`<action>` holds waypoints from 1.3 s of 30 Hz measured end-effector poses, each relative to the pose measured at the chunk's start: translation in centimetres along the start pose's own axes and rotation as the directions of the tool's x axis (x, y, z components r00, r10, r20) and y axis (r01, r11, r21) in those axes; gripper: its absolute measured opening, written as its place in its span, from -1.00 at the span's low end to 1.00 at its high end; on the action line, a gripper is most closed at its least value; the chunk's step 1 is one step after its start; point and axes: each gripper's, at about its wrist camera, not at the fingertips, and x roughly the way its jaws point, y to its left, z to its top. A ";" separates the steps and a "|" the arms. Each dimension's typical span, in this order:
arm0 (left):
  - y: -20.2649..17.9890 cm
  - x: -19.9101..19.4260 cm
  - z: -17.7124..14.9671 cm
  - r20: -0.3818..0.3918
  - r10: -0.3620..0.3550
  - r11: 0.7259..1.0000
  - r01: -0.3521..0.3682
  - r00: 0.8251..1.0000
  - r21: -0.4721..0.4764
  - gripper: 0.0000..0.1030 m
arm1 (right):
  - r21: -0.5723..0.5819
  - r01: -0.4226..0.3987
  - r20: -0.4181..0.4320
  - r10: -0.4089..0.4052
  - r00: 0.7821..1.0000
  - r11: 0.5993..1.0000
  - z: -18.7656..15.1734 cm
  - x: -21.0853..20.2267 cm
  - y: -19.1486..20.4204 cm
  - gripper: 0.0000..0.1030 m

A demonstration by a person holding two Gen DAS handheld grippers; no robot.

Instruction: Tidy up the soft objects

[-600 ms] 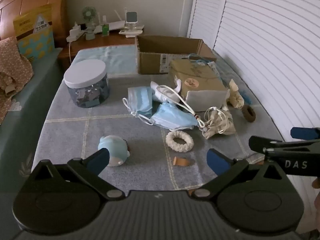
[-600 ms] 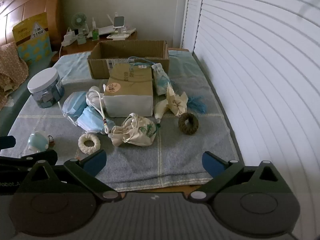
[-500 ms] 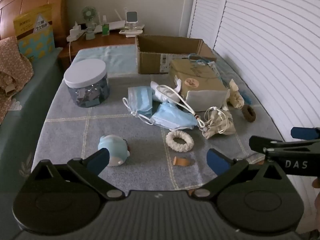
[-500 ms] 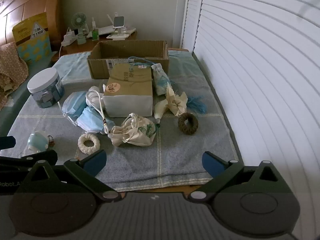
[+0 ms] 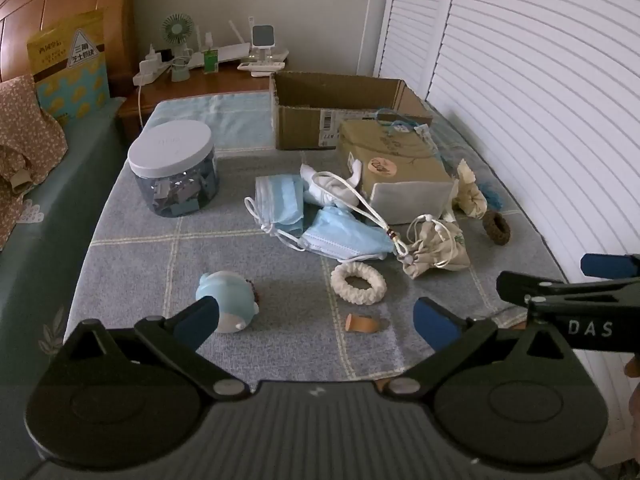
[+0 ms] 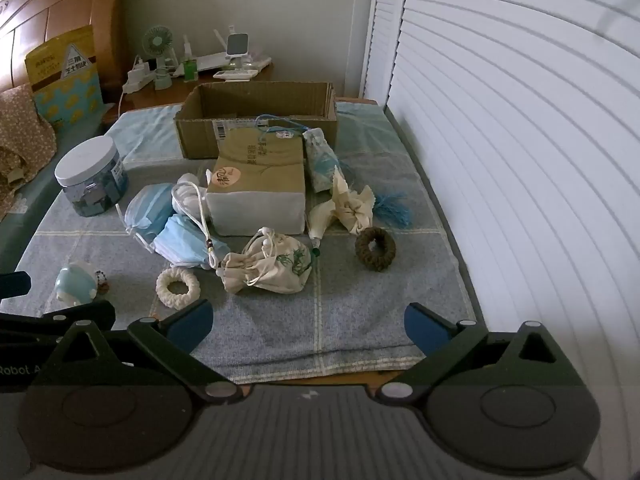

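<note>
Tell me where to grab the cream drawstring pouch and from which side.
Grip the cream drawstring pouch at its cinched neck, coming from above with the right gripper. The gathered neck is narrow, faces the masks, and the full body looks too bulky to pinch firmly.

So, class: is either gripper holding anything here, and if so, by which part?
Nothing is held. The left gripper and right gripper both stand wide open above the cloth, with nothing between their fingers.

Drawstring pouch between two scrunchies, before tissue pack.
</note>
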 end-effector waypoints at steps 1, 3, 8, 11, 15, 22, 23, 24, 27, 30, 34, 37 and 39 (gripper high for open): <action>0.0 -0.1 0.0 0.000 0.000 1.000 0.000 1.000 -0.001 0.99 | 0.000 0.000 0.000 0.000 1.000 1.000 0.0 0.0 0.0 1.00; -0.1 -0.1 0.0 0.000 0.000 1.000 0.000 1.000 0.000 0.99 | 0.000 -0.001 0.001 0.001 1.000 1.000 0.0 0.0 0.0 1.00; -0.1 -0.4 0.1 0.003 -0.002 1.000 0.002 1.000 0.003 0.99 | 0.001 0.000 0.004 0.000 1.000 1.000 0.0 -0.1 -0.1 1.00; -0.1 -0.4 0.1 0.002 -0.001 1.000 0.001 1.000 0.003 0.99 | -0.003 0.000 0.004 0.000 1.000 1.000 0.1 -0.1 -0.1 1.00; -0.1 -0.5 0.1 0.002 -0.004 1.000 0.004 1.000 0.003 0.99 | -0.002 0.000 0.005 0.000 1.000 1.000 0.1 -0.2 -0.1 1.00; -0.1 -0.7 0.2 0.004 -0.008 1.000 0.008 1.000 0.003 0.99 | -0.004 0.001 0.008 -0.001 1.000 1.000 0.2 -0.3 -0.2 1.00; -0.1 -0.7 0.2 0.004 -0.009 1.000 0.009 1.000 0.003 0.99 | -0.005 0.002 0.009 -0.002 1.000 1.000 0.2 -0.3 -0.2 1.00; -0.1 -0.7 0.3 0.004 -0.010 1.000 0.010 1.000 0.003 0.99 | -0.004 0.001 0.008 -0.001 1.000 1.000 0.2 -0.3 -0.2 1.00; -0.2 -0.6 0.3 0.004 -0.009 1.000 0.009 1.000 0.003 0.99 | -0.005 0.002 0.009 -0.002 1.000 1.000 0.2 -0.3 -0.2 1.00; -0.2 -0.6 0.2 0.004 -0.011 1.000 0.011 1.000 0.002 0.99 | -0.005 0.001 0.008 -0.001 1.000 1.000 0.2 -0.3 -0.2 1.00; -0.2 -0.6 0.2 0.005 -0.010 1.000 0.010 1.000 0.004 0.99 | -0.005 0.002 0.009 -0.002 1.000 1.000 0.3 -0.4 -0.2 1.00; -0.2 -0.5 0.2 0.005 -0.011 1.000 0.011 1.000 0.005 0.99 | -0.005 0.002 0.010 -0.002 1.000 1.000 0.3 -0.4 -0.2 1.00; -0.3 -0.5 0.2 0.005 -0.011 1.000 0.010 1.000 0.004 0.99 | -0.006 0.003 0.011 -0.003 1.000 1.000 0.3 -0.4 -0.3 1.00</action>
